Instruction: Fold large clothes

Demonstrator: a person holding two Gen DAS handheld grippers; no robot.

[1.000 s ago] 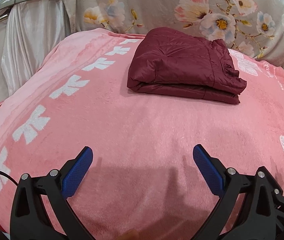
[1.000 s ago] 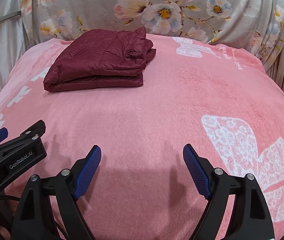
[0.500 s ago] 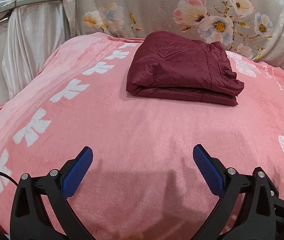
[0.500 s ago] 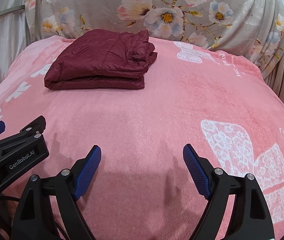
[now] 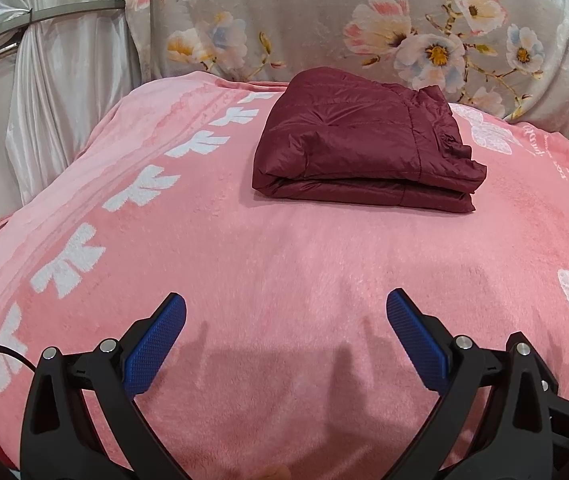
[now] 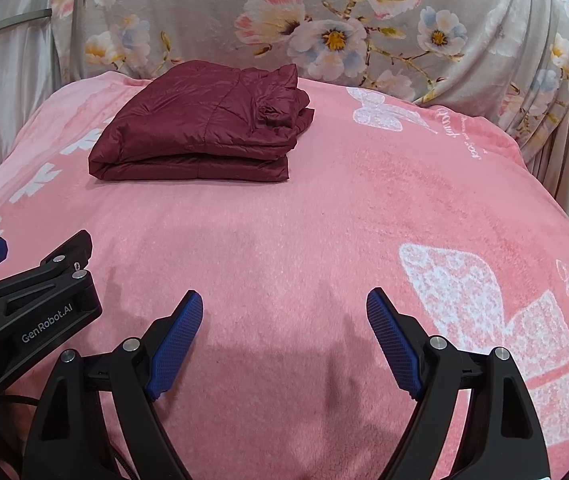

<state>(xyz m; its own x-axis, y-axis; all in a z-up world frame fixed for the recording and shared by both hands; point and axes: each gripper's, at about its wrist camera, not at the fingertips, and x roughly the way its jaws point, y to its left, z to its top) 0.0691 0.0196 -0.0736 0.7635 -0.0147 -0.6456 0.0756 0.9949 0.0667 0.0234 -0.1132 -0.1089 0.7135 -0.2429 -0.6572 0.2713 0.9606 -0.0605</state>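
Nearest, the left gripper and right gripper both hover spread wide and empty over the pink blanket; the folded maroon jacket lies farther off at twelve o'clock, well apart from both. Beyond it hangs a floral cloth.

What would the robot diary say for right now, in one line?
maroon jacket: folded on pink blanket | left gripper: open, empty | right gripper: open, empty

"GenRobot.AI" reads in white on the black body of the left tongs, while cursive white lettering on the pink blanket is too distorted to read.
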